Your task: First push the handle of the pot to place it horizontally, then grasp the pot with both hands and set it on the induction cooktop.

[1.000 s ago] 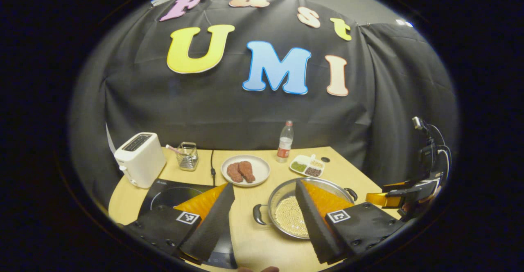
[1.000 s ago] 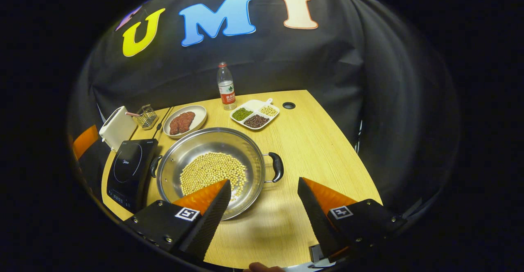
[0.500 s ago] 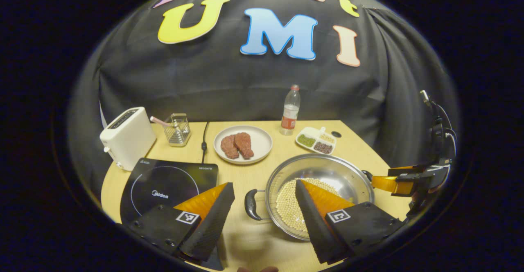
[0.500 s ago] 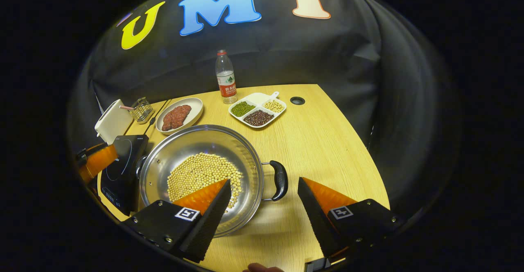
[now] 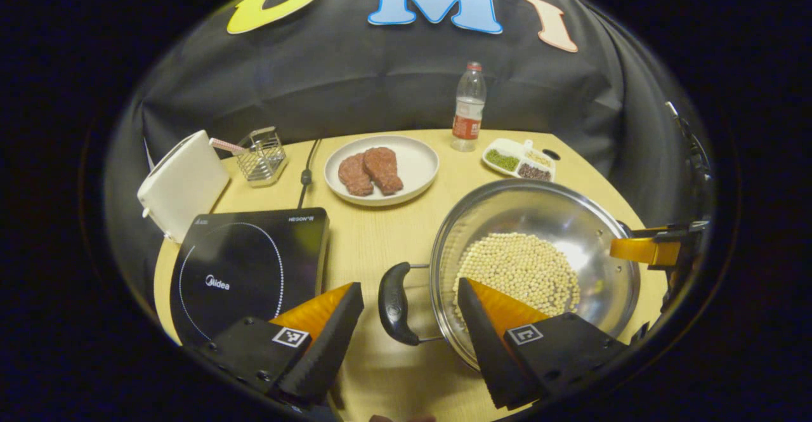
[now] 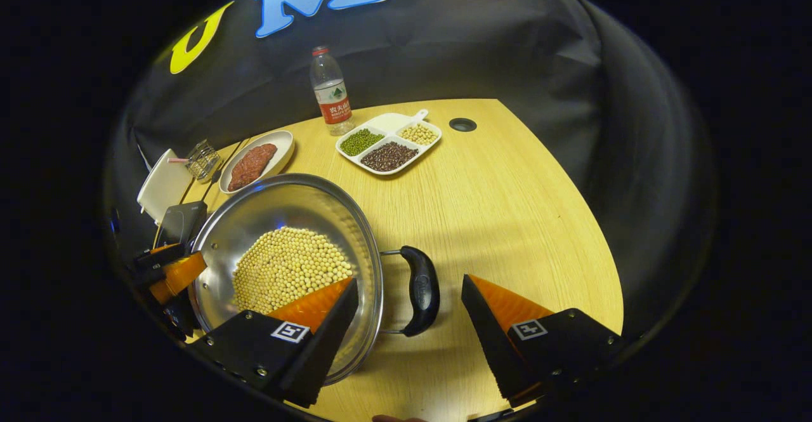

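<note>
The round stainless-steel pot (image 5: pixel 539 219) holding pale yellow beans (image 5: pixel 517 270) stood on the light wooden table (image 6: pixel 501 200), just to the right of the flat black induction cooktop (image 5: pixel 247 270), not on it. In the left gripper view, the left gripper (image 5: pixel 411 320) was wide open and held nothing; the pot's black left handle (image 5: pixel 394 303) lay between its fingers, untouched. In the right gripper view, the right gripper (image 6: pixel 410 311) was likewise wide open and empty, with the black right handle (image 6: pixel 422 290) between its fingers.
</note>
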### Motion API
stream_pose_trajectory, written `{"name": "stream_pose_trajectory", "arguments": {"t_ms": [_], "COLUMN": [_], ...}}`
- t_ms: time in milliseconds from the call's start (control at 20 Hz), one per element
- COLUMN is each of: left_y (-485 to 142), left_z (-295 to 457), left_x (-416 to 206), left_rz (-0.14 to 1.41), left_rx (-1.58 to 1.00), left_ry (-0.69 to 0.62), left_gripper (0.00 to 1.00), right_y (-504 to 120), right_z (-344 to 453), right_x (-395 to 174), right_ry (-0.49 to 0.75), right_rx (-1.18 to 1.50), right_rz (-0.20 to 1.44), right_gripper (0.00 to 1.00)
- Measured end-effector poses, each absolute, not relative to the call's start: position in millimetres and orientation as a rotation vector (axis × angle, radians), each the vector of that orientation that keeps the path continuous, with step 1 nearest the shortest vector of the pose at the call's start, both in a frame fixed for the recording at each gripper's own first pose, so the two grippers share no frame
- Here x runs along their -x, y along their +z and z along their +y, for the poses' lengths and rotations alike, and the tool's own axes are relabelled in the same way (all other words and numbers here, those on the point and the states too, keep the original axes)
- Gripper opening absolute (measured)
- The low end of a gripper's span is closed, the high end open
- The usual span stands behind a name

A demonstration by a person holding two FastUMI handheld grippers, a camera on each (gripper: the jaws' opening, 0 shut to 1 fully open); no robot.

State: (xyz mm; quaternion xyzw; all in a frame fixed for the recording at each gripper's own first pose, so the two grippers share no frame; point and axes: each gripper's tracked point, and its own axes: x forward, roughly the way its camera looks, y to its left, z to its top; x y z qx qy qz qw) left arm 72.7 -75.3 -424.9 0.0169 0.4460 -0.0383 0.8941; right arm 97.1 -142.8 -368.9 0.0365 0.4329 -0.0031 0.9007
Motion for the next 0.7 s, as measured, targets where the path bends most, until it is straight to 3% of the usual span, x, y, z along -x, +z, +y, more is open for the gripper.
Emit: {"name": "stream_pose_trajectory", "arguments": {"t_ms": [50,100,150,250,300,350,400,450,650,700], "left_y": [-428.9,-433.3,-435.7,-440.1,-443.3,-442.5,-442.6,-445.1,-444.1,-443.1], "left_z": [-74.7,-74.4,-74.6,-75.7,-73.9,-76.7,-79.8,-79.3,-78.2,-78.3], "left_x": [-73.3,-74.0,-75.7,-73.9,-73.1,-72.0,-72.6,-73.0,-71.1,-71.5], "left_rz": [0.938,0.945,0.947,0.963,0.971,0.979,0.981,0.989,0.997,0.994], "left_rx": [-0.043,-0.055,-0.068,-0.086,-0.100,-0.093,-0.095,-0.100,-0.100,-0.096], "left_ry": [-0.076,-0.076,-0.075,-0.077,-0.074,-0.087,-0.088,-0.089,-0.086,-0.087], "left_gripper": [0.98,0.98,0.98,0.99,0.90,0.90,0.84,0.75,0.66,0.69], "right_y": [-373.2,-377.5,-379.8,-387.6,-388.7,-389.9,-389.3,-391.9,-390.2,-391.3], "right_z": [-143.0,-144.9,-143.8,-145.5,-142.6,-138.7,-135.8,-136.5,-135.9,-134.9], "right_x": [-98.9,-100.3,-101.8,-102.5,-102.3,-104.2,-103.4,-103.2,-105.3,-104.1], "right_ry": [-0.007,-0.011,-0.003,0.002,0.014,0.028,0.037,0.035,0.042,0.043], "right_rx": [-0.071,-0.064,-0.064,-0.063,-0.078,-0.103,-0.109,-0.098,-0.121,-0.118], "right_rz": [0.905,0.914,0.920,0.942,0.950,0.952,0.957,0.956,0.969,0.976], "right_gripper": [1.00,0.92,0.96,0.87,0.84,0.84,0.66,0.64,0.60,0.55]}}
